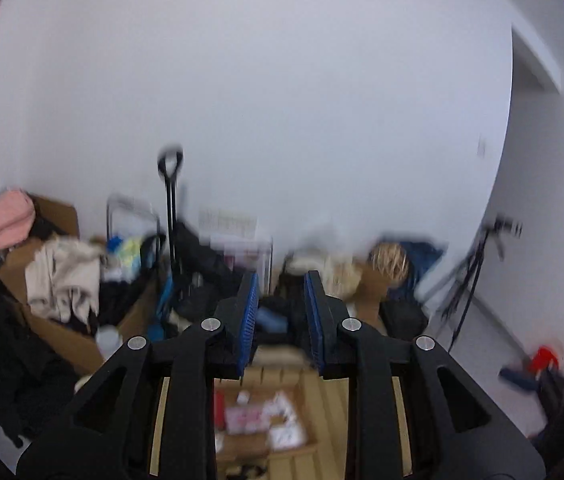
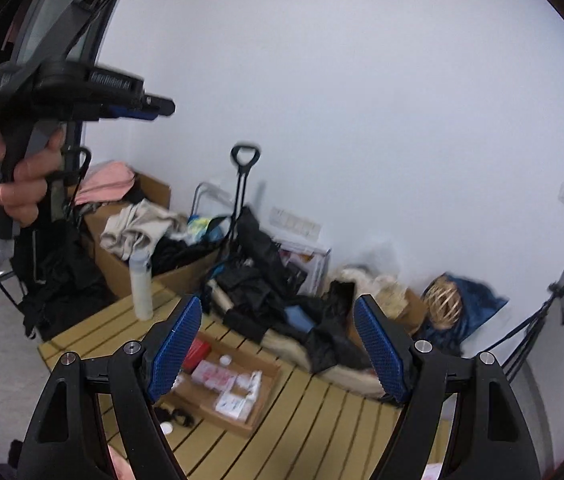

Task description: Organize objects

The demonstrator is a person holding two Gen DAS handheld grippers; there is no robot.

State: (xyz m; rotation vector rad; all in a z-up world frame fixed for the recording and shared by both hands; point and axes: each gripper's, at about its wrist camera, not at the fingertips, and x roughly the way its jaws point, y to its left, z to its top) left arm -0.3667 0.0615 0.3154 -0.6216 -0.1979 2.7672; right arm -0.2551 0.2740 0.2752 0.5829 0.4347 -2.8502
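A shallow cardboard tray [image 2: 222, 390] of small cartons sits near the front edge of a slatted wooden platform [image 2: 322, 420], holding a red box [image 2: 198, 350], pink-and-white packets [image 2: 218, 376] and a small white jar [image 2: 225, 359]. A dark tangle [image 2: 174, 416] and a white cap [image 2: 167, 428] lie on the slats just beside the tray's near edge. A tall white bottle [image 2: 141, 280] stands upright at the platform's far left corner, and black clothing [image 2: 266, 300] spills over the far edge, with boxes of laundry [image 2: 138, 248] and a wicker ball [image 2: 444, 300] against the wall beyond.

Both tools are raised above the platform and carry nothing. The right gripper [image 2: 278, 348] stands wide, framing the tray and clothing. The left gripper [image 1: 282, 316], held aloft by a hand [image 2: 10, 184] in the right view, has its blue pads narrowed to a slim gap with nothing between them.

The sorting appears to be between items: no object is in hand. The next move likely calls for lowering one gripper onto a loose item, such as the cap or bottle. The left would need to open first.
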